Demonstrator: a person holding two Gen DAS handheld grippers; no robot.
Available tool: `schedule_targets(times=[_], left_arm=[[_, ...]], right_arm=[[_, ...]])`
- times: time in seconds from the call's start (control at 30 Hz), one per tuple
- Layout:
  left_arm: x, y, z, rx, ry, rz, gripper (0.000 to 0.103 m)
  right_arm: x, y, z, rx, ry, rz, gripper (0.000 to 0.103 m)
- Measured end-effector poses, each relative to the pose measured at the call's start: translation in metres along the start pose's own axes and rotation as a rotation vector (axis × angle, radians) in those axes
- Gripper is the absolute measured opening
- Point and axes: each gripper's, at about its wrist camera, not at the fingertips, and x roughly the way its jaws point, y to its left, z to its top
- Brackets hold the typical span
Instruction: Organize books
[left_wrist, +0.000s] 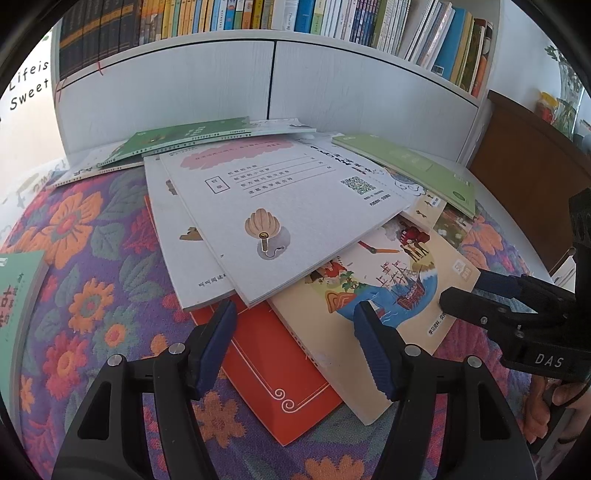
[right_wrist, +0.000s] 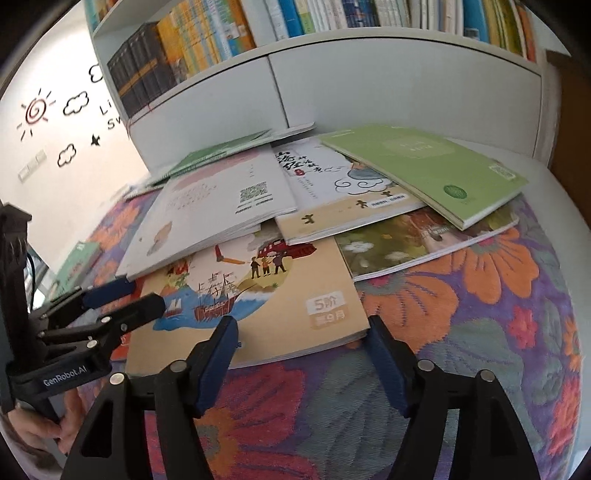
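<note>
My two grippers, left (left_wrist: 295, 325) and right (right_wrist: 301, 334), roughly ten loose books (left_wrist: 291, 221) on one floral cloth (left_wrist: 92, 258), one bookcase (left_wrist: 332, 85).

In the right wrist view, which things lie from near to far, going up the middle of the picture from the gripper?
right gripper → floral cloth → beige ship book → white book with black calligraphy → white cabinet doors → shelved books
</note>
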Motion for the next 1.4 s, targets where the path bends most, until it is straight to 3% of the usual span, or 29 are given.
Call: schedule_targets(times=[0.17,0.37,0.73,1.13,1.27,1.4], left_arm=[[0.0,0.0,0.0,-0.002,-0.001,-0.006,0.064],[-0.002,0.0,-0.001,-0.002,0.0,-0.03,0.064],[-0.008,-0.001,-0.004,0.017,0.019,-0.033,0.064],[-0.012,0.023,-0.001,-0.079,0.022,-0.046,0.064],[-0.015,0.034,0.004,-0.099,0.029,-0.051,0.063],[-0.014,0.048,0.019,-0.16,0.052,-0.054,0.063]], right_arm=[[-0.005,-0.01,-0.002,0.044,-0.022,0.08,0.071],[-0.009,0.007,-0.006,-0.032,-0.019,0.138,0.071],[-0.003,0.006,-0.004,-0.031,-0.002,0.161,0.07],[-0.008,0.003,-0.007,-0.017,-0.011,0.16,0.067],[-0.021,-0.003,-0.003,0.025,-0.057,0.135,0.05],[-0.032,-0.005,0.026,0.061,-0.083,0.22,0.05]])
